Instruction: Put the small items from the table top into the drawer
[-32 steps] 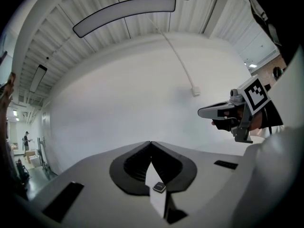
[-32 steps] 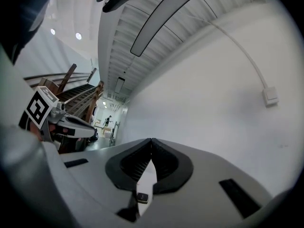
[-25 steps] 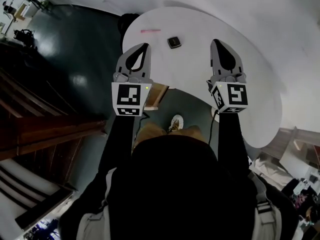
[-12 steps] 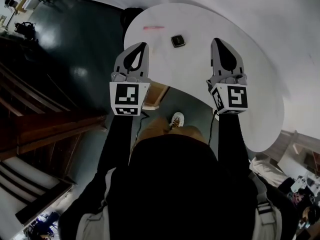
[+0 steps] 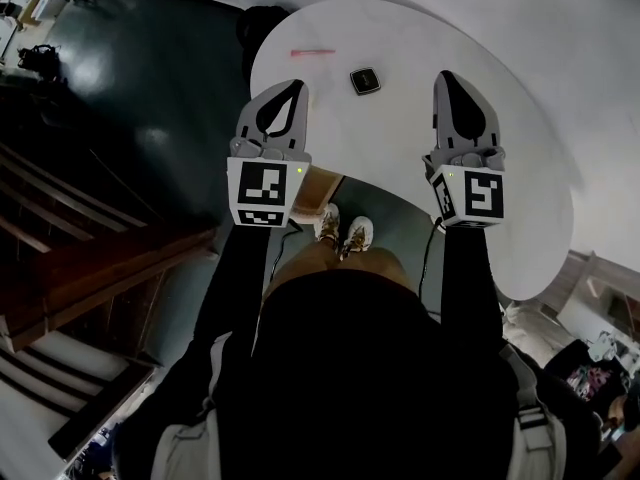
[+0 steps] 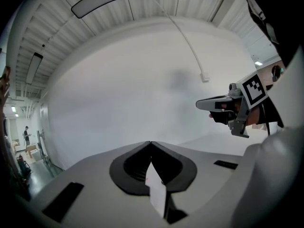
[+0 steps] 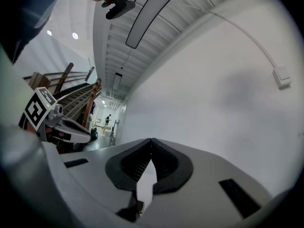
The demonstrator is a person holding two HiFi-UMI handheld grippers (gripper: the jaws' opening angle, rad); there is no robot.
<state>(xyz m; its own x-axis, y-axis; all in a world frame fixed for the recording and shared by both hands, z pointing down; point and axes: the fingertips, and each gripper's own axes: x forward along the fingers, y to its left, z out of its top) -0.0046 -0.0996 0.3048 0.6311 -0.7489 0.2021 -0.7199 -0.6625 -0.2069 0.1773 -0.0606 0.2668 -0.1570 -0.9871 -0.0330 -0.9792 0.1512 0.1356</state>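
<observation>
Over the white table (image 5: pixel 400 138), we are holding the left gripper (image 5: pixel 295 88) and the right gripper (image 5: pixel 445 76), both with jaws pressed together on nothing. Ahead on it, a pink stick (image 5: pixel 312 53) and a small black item (image 5: pixel 365 81) are lying.

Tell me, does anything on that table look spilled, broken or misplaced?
Nothing stands out. A thin pink stick and a small dark square item lie flat and apart on the table; the left tool and right tool are shut and empty.
</observation>
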